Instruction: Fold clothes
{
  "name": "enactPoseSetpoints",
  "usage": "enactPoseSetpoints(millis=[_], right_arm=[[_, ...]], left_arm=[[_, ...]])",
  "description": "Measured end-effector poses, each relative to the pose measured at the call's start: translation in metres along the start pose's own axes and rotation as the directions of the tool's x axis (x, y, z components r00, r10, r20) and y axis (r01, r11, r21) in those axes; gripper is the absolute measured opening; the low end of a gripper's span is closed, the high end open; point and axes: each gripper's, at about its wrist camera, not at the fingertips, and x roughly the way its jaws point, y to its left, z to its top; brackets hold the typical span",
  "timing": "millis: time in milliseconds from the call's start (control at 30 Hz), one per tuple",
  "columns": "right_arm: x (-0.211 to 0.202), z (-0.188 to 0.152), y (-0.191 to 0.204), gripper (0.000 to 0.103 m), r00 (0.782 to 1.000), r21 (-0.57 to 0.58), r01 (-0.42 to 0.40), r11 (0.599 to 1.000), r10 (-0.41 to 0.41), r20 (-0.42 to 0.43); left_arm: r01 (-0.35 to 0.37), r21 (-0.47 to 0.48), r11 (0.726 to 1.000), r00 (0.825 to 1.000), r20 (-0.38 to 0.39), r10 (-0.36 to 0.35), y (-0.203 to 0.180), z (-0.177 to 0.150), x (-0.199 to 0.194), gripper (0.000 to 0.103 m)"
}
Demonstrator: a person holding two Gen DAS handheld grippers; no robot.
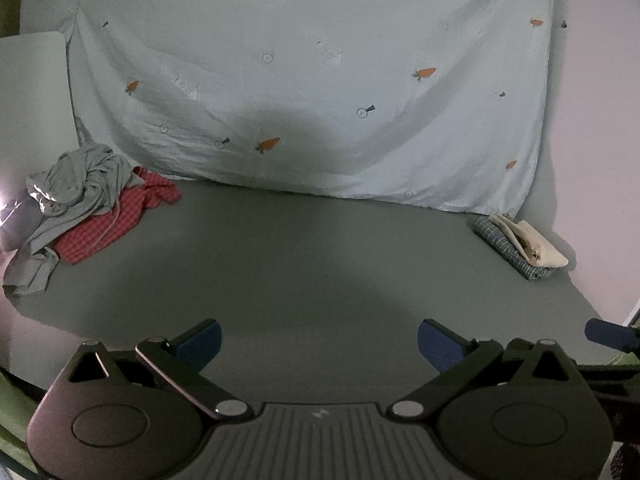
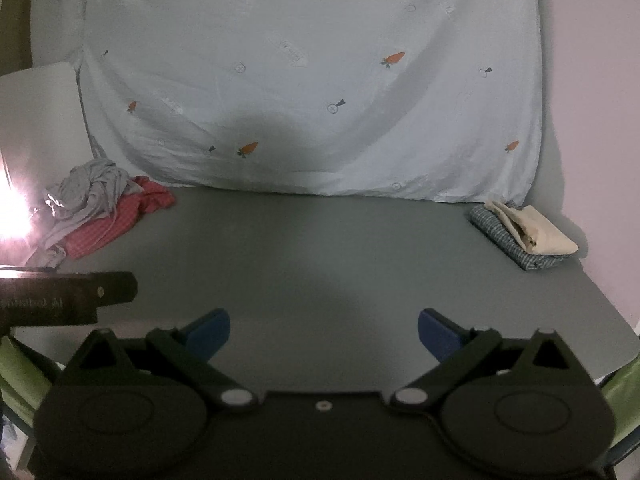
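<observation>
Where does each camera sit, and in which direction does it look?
Left wrist: on the left gripper, looking forward over the grey table; its open jaws show, plus a blue tip of the right gripper at the right edge.
Right wrist: on the right gripper, same direction; its open jaws show.
Both share the crumpled clothes, the folded stack and the carrot-print sheet.

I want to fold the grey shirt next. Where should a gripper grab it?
Probably the loose grey flap trailing toward the near edge of the grey shirt. It lies flat on the table, clear of the red checked cloth, so the left gripper, now open, could come from the near side.
</observation>
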Motion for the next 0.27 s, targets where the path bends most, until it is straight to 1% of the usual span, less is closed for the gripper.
enactPoseSetpoints(millis=[267], right_arm=[[-0.0005, -0.0010, 0.0009, 0.102, 1.000, 0.008, 0.000, 1.000, 0.000, 0.003]], left_arm=[[0.004, 0.013, 1.000, 1.000, 0.001, -0.004, -0.0015, 0.0018, 0.0015, 0.103]])
